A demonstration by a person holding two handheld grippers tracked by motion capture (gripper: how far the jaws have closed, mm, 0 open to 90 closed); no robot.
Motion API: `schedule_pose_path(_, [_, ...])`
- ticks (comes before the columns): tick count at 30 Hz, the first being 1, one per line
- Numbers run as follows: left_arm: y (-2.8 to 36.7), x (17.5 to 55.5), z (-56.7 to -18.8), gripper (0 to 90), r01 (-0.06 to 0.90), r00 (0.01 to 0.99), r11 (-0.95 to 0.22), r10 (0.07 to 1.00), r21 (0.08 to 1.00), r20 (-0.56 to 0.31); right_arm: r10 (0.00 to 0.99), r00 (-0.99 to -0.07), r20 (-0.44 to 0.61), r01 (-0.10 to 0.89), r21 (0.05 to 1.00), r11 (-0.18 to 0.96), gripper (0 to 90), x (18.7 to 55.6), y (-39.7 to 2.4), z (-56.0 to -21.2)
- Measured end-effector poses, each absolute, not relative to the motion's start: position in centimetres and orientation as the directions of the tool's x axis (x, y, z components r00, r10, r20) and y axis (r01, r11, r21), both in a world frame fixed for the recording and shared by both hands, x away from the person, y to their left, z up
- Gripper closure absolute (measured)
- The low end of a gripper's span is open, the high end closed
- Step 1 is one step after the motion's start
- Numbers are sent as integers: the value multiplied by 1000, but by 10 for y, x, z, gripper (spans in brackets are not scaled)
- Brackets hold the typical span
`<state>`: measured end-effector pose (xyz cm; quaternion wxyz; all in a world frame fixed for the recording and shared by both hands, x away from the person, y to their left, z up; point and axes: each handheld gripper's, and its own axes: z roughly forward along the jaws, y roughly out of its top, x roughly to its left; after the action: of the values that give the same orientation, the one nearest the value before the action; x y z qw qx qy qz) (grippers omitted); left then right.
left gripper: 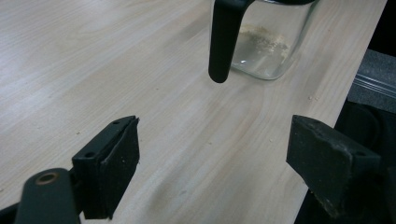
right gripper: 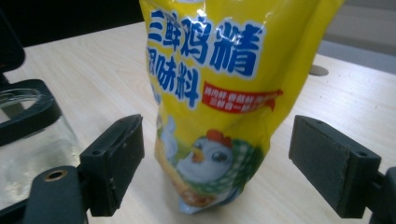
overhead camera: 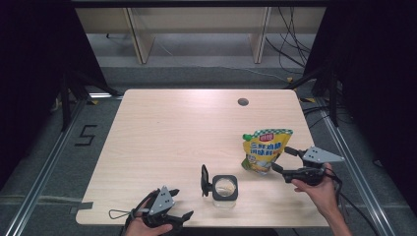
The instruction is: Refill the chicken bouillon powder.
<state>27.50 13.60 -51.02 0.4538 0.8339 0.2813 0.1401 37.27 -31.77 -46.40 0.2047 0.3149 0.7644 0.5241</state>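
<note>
A yellow seasoning pouch [overhead camera: 264, 150] with a chicken picture stands upright on the table at the right. My right gripper [overhead camera: 283, 158] is open, its jaws on either side of the pouch [right gripper: 219, 102] without touching it. A clear glass jar [overhead camera: 224, 189] with a black rim and an opened black lid [overhead camera: 204, 180] stands near the front edge, a little powder at its bottom. My left gripper [overhead camera: 181, 205] is open at the front edge, left of the jar [left gripper: 264, 44], with bare table between its jaws.
The light wooden table [overhead camera: 172, 132] has a round cable hole [overhead camera: 243, 102] at the back right. Black rails and a grey floor surround it. Wooden shelf legs stand behind.
</note>
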Motion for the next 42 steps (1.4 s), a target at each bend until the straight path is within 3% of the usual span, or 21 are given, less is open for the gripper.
schedule_pose_path(5, [138, 275, -511, 170, 351, 797, -426, 603, 834, -28, 664, -748, 21, 260, 929, 264, 209, 388, -310, -468])
schedule_pose_path(8, [140, 277, -510, 172, 350, 798, -448, 603, 823, -11, 640, -769, 0, 238, 928, 286, 341, 396, -307, -470])
schedule_pose_path(10, [141, 277, -510, 178, 338, 800, -448, 600, 828, -2, 647, -762, 29, 258, 930, 262, 369, 395, -305, -471])
schedule_pose_path(12, [140, 276, -510, 182, 355, 799, -418, 600, 836, -40, 664, -747, 32, 268, 929, 256, 400, 393, -305, -469])
schedule_pose_path(15, [139, 275, -510, 185, 352, 799, -425, 601, 834, -31, 689, -719, 90, 312, 928, 205, 432, 387, -304, -469])
schedule_pose_path(21, [140, 275, -509, 191, 349, 805, -432, 593, 832, -29, 759, -645, 86, 350, 917, 194, 475, 370, -290, -461])
schedule_pose_path(25, [140, 276, -509, 192, 322, 816, -436, 578, 840, -13, 778, -614, 134, 381, 913, 144, 479, 362, -285, -460])
schedule_pose_path(27, [139, 274, -509, 192, 347, 803, -418, 596, 840, -35, 765, -635, 105, 354, 920, 167, 469, 364, -286, -462])
schedule_pose_path(32, [140, 274, -508, 192, 345, 805, -444, 592, 827, -18, 728, -683, 62, 312, 926, 214, 320, 370, -282, -472])
schedule_pose_path(34, [140, 274, -508, 192, 342, 806, -440, 592, 830, -19, 717, -691, 93, 339, 917, 208, 277, 370, -280, -475])
schedule_pose_path(37, [138, 272, -509, 192, 356, 805, -416, 591, 837, -48, 705, -709, -2, 260, 929, 264, 262, 373, -278, -478])
schedule_pose_path(42, [139, 274, -509, 192, 330, 814, -439, 580, 836, -17, 687, -725, -45, 236, 921, 309, 272, 380, -276, -485])
